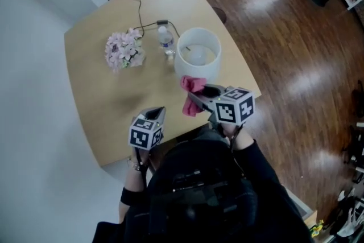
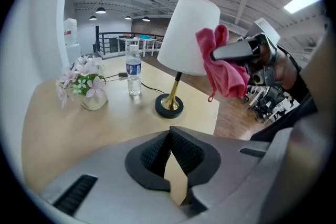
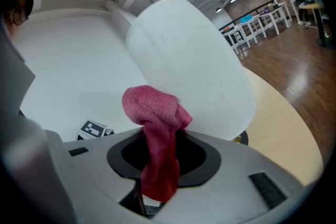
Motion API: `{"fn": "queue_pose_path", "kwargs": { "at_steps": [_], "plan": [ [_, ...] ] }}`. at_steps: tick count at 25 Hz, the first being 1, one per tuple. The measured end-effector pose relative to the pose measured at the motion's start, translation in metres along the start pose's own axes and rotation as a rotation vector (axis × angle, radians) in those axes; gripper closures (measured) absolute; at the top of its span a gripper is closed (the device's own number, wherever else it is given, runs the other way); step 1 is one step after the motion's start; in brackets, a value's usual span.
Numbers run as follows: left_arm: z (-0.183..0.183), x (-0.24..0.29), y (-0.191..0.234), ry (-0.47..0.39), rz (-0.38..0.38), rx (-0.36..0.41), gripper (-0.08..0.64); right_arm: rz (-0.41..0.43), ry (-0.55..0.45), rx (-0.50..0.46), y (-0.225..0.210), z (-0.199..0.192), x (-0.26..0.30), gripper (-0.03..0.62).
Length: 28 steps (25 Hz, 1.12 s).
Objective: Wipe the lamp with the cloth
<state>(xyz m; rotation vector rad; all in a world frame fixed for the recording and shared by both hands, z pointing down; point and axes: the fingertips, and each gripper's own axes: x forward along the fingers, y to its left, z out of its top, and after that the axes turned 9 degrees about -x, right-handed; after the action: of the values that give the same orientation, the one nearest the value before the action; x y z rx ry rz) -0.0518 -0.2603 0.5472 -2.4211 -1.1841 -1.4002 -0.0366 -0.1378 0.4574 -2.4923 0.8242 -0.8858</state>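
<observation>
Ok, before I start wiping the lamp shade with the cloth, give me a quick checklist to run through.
1. Cloth gripped by right gripper: ok, shut on it.
2. Cloth touching lamp shade: cannot tell; it is right at the shade's side.
3. Left gripper out of the way: ok, shut, empty, back from the lamp.
4. Lamp base flat on table: ok.
5. Lamp steadied: not ok, nothing holds it.
6. Water bottle clear of the lamp: not ok, it stands near the base.

Lamp point(image 1: 197, 55): white shade, brass stem, black base, upright. Pink cloth point(image 1: 192, 89) bunched against shade.
</observation>
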Motion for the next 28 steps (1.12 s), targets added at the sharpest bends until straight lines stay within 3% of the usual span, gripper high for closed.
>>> {"fn": "queue_pose_path", "kwargs": {
  "at_steps": [10,19,28],
  "plan": [
    [-0.001,0.013,0.002,0.079,0.008,-0.017,0.558,0.026,0.069,0.048,-0.012,-0.035,0.023,0.463],
    [0.013,0.024,0.007,0.085,-0.156,0.155,0.558,-0.163,0.079,0.169,-0.019,-0.067,0.044,0.463],
    [0.0,0.019,0.016,0.101,-0.293,0.254,0.558,-0.302,-0.055,0.097,0.037,-0.023,0.033,0.463]
  ]
}}
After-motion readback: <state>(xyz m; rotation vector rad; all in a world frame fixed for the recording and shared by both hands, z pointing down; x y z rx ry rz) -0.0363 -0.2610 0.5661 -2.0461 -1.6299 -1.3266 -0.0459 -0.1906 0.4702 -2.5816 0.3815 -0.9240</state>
